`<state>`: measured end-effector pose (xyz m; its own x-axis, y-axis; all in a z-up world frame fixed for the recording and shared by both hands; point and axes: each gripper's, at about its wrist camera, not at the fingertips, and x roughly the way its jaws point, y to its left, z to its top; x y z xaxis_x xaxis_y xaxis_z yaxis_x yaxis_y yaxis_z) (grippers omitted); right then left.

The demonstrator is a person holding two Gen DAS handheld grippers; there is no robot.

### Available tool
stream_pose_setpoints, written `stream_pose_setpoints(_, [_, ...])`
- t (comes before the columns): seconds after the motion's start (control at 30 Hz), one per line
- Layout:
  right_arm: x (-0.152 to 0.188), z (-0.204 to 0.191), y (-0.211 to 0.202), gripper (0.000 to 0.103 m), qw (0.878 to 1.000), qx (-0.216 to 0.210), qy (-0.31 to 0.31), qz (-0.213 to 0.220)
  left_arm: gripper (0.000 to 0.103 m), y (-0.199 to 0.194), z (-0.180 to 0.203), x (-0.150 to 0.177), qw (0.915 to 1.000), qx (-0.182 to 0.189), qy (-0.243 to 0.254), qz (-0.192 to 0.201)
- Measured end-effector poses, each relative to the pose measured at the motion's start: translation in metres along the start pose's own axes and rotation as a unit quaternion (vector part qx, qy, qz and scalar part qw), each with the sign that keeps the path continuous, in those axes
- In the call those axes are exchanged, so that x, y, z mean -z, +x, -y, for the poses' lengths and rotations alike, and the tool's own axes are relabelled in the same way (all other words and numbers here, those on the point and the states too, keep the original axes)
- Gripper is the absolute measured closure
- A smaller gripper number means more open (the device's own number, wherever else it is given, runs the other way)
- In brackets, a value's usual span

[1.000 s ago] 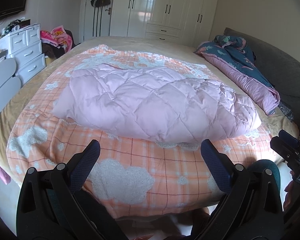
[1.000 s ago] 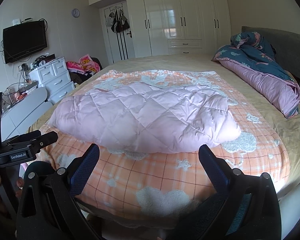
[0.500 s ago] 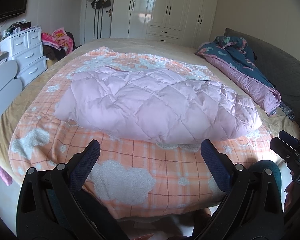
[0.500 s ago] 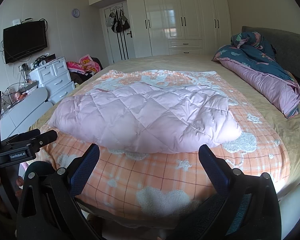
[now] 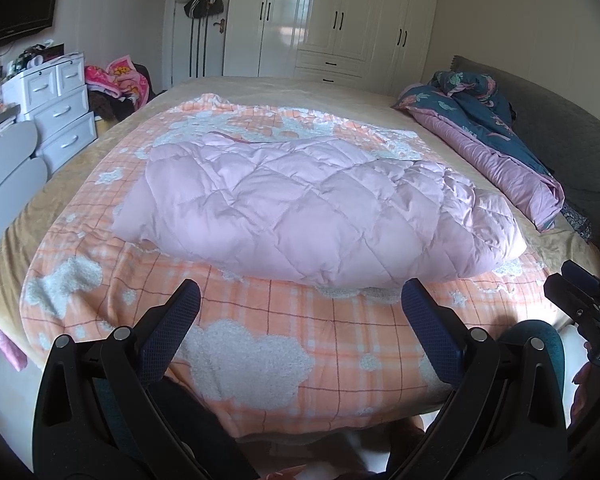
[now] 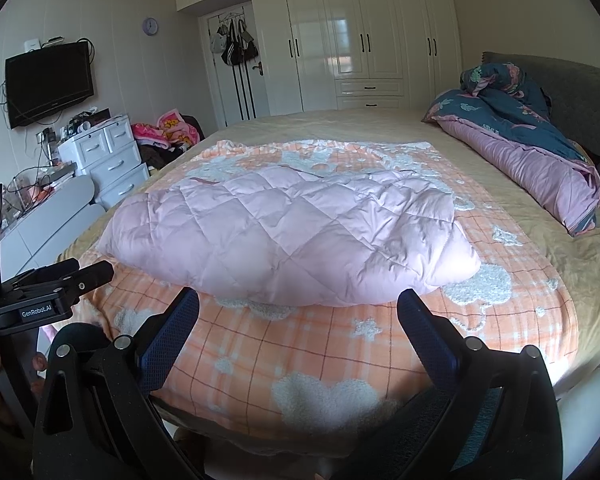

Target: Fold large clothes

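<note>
A large pink quilted garment (image 5: pixel 320 208) lies folded in a thick bundle on the orange checked blanket (image 5: pixel 260 344) in the middle of the bed; it also shows in the right wrist view (image 6: pixel 284 236). My left gripper (image 5: pixel 300 316) is open and empty, held above the bed's near edge, short of the garment. My right gripper (image 6: pixel 298 316) is open and empty too, at the near edge. Each gripper shows at the side of the other's view, the right one (image 5: pixel 584 308) and the left one (image 6: pixel 48 292).
A rolled dark blue and mauve duvet (image 5: pixel 496 144) lies along the bed's right side by a grey headboard (image 6: pixel 576 92). White drawers (image 5: pixel 60 108) and a pile of clothes (image 5: pixel 120 80) stand at the left. White wardrobes (image 6: pixel 360 40) fill the far wall.
The left wrist view has tilted up and pulled back a little from the bed. The garment has not moved. Both grippers stay open.
</note>
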<state>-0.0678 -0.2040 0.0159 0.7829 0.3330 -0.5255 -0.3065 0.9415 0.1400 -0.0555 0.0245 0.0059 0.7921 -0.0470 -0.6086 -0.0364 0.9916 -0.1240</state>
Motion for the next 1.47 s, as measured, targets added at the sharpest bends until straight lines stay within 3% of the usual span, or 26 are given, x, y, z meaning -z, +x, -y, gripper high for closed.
stream_pose_setpoints(0.77, [-0.003,0.005,-0.006,0.004,1.0,0.013,0.0,0.003,0.009,-0.005,-0.011,-0.002,0.9999,-0.001,-0.014,0.006])
stream_pose_setpoints(1.0, [-0.002,0.044,-0.023,0.004,0.997,0.063,0.042,0.018,0.009,-0.002,-0.024,-0.003,0.9993,-0.012,-0.035,-0.005])
stream_pose_setpoints(1.13, [0.009,0.098,-0.042,0.004,0.987,0.127,0.093,0.028,0.009,0.007,-0.044,-0.005,0.9977,-0.045,-0.049,-0.01])
stream_pose_setpoints(1.23, [0.029,0.161,-0.058,0.004,0.968,0.206,0.143,0.025,0.009,0.021,-0.076,-0.011,0.994,-0.075,-0.079,-0.016])
stream_pose_setpoints(1.3, [0.051,0.215,-0.069,0.004,0.943,0.28,0.181,0.012,0.009,0.038,-0.113,-0.019,0.9882,-0.107,-0.106,-0.026])
stream_pose_setpoints(1.37, [0.079,0.272,-0.079,0.004,0.909,0.353,0.222,-0.01,0.009,0.054,-0.158,-0.03,0.9795,-0.146,-0.135,-0.033])
stream_pose_setpoints(1.47, [0.139,0.365,-0.106,0.004,0.835,0.45,0.312,-0.056,0.009,0.075,-0.233,-0.049,0.9598,-0.221,-0.17,-0.031])
